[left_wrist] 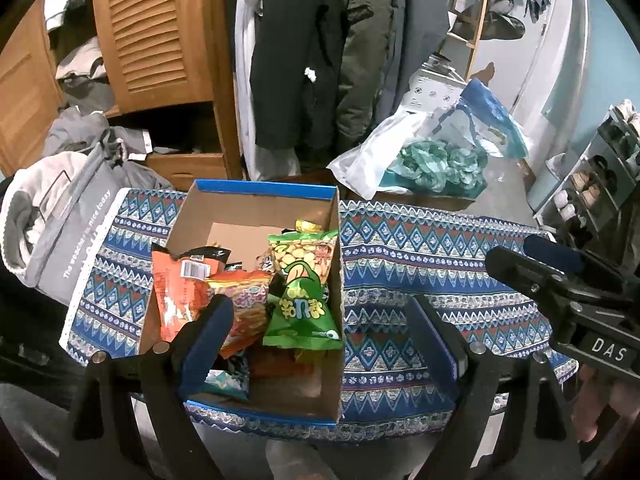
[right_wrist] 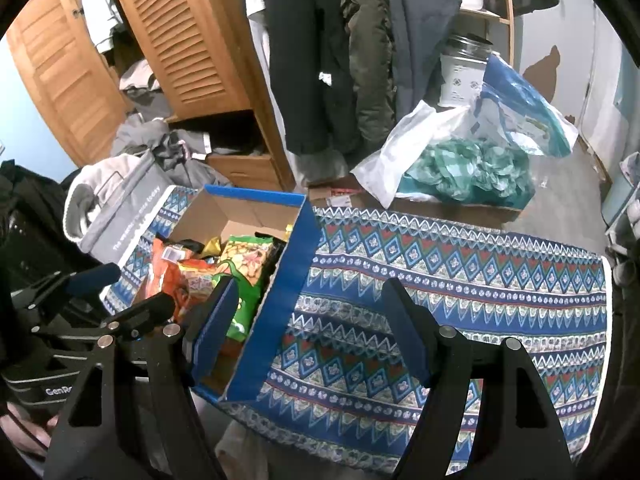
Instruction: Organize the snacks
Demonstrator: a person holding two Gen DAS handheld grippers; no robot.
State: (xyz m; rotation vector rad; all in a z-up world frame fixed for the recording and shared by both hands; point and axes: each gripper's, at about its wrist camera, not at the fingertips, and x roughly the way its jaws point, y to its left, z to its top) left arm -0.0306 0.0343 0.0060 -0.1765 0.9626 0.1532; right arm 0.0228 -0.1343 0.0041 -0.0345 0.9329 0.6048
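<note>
Left wrist view: left gripper (left_wrist: 320, 334) has its jaws spread wide with nothing between them, hovering over the near edge of the cardboard box (left_wrist: 256, 200). Box has a blue rim and sits on the patterned blue tablecloth (left_wrist: 420, 248), toward its left side. Snacks are piled inside the box: green snack bag (left_wrist: 304, 276) leaning against the right wall, orange snack bag (left_wrist: 176, 292) at the left wall, a red-orange packet (left_wrist: 244, 300) between them, smaller packets underneath that I can't identify. Far half of the box floor is bare cardboard. Right gripper (left_wrist: 560, 272) pokes in from the right edge above the cloth, apart from the box. Grey tote bag (left_wrist: 72, 220) sits left of the table, white plastic bag (left_wrist: 400, 152) with green-checked fabric behind it

Right wrist view: right gripper (right_wrist: 308, 328) is also released, jaws wide, nothing gripped. Left finger (right_wrist: 216, 328) hangs over the box interior, right finger over bare tablecloth (right_wrist: 480, 280), so the blue right wall of the box (right_wrist: 280, 300) sits between them, untouched. Green bag (right_wrist: 248, 256) and orange bag (right_wrist: 164, 276) visible inside the box. Left gripper (right_wrist: 120, 292) is at the left edge, beside the box
</note>
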